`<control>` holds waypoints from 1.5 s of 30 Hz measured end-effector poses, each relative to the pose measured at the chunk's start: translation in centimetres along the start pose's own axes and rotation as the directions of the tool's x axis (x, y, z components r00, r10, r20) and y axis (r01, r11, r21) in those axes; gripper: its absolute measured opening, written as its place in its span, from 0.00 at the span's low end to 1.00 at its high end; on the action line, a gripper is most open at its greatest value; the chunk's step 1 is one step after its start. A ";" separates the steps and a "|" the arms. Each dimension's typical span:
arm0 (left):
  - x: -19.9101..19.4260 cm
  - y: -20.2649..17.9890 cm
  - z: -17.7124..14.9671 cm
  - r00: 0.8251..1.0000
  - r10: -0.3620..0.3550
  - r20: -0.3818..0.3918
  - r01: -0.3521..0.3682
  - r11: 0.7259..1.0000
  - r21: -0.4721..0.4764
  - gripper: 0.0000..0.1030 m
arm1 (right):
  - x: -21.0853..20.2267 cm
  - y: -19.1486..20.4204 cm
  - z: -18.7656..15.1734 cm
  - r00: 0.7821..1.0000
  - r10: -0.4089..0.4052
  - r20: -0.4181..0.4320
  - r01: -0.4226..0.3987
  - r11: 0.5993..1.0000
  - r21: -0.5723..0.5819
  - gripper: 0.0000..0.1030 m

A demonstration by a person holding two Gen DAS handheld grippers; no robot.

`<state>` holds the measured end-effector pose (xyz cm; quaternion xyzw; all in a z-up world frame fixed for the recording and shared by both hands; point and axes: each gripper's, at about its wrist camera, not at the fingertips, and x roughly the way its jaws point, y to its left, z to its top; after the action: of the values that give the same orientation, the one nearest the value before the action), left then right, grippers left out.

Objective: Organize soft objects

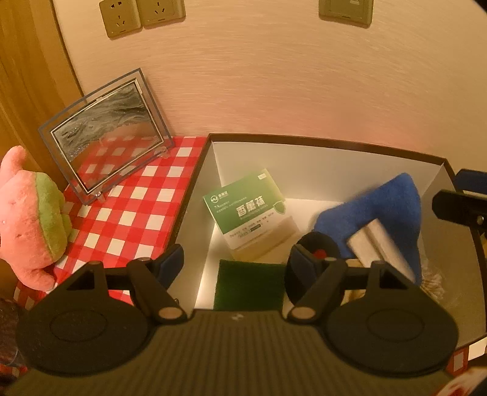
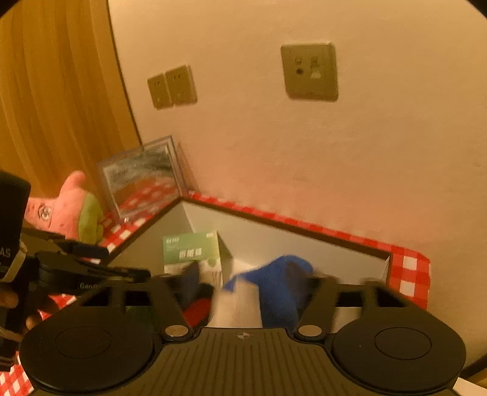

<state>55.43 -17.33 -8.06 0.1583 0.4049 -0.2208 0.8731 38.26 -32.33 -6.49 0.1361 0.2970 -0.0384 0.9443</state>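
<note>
A blue cloth (image 1: 383, 210) wrapped round a pale block (image 1: 376, 243) lies blurred inside the white-lined box (image 1: 319, 170), at its right side. In the right wrist view the blue cloth (image 2: 280, 283) sits between the spread fingers of my right gripper (image 2: 252, 284), and the pads do not press it. My left gripper (image 1: 236, 262) is open over the box's near left corner, above a dark green pad (image 1: 249, 283), with nothing held. A pink and green plush star (image 1: 30, 219) sits on the red checked cloth (image 1: 134, 210), left of the box.
A green carton (image 1: 249, 210) leans in the box's back left. A black round item with a red spot (image 1: 318, 248) lies by the blue cloth. A clear sand-picture frame (image 1: 106, 134) stands against the wall. Wall sockets (image 1: 140, 15) sit above. A hand (image 2: 7, 300) holds the left gripper.
</note>
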 end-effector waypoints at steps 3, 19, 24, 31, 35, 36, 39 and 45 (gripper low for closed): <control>0.0 0.0 -0.2 1.000 0.000 -0.002 0.000 1.000 0.002 0.73 | 0.2 0.1 -0.1 1.000 0.000 -0.023 0.000 1.000 -0.010 0.67; -0.7 -0.3 -0.2 1.000 -0.016 0.008 0.016 1.000 0.003 0.73 | 0.3 -0.5 -1.8 0.996 -0.018 -0.083 0.018 1.000 -0.006 0.67; -1.5 -0.6 -0.4 1.000 -0.027 0.016 0.027 1.000 0.003 0.73 | -0.2 -0.4 -1.9 0.996 -0.019 -0.086 0.018 1.000 -0.009 0.67; -3.9 -1.0 -1.4 0.999 -0.032 0.044 0.032 0.999 0.003 0.75 | -1.6 -0.2 -2.4 0.997 -0.008 -0.081 0.007 1.000 -0.017 0.67; -6.1 -1.4 -2.6 0.998 -0.025 0.065 0.024 1.000 0.014 0.75 | -3.0 0.1 -2.9 0.997 0.005 -0.077 -0.006 1.000 -0.012 0.67; -6.5 -1.4 -2.9 0.997 -0.023 0.069 0.022 1.000 0.015 0.76 | -3.6 0.1 -3.1 0.997 0.011 -0.075 -0.012 1.000 -0.015 0.67; -8.4 -1.9 -4.2 0.996 -0.008 0.084 0.007 1.000 0.011 0.79 | -5.2 0.6 -3.8 0.998 0.010 -0.068 -0.012 0.999 -0.031 0.67; -12.4 -3.5 -6.9 0.994 0.034 0.108 -0.034 0.999 -0.005 0.79 | -8.8 1.9 -5.7 0.999 -0.006 -0.048 0.001 0.996 -0.093 0.67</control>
<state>42.13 -13.97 -3.11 0.1516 0.3549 -0.2134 0.8975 28.20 -28.95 -5.53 0.0924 0.3214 -0.0228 0.9421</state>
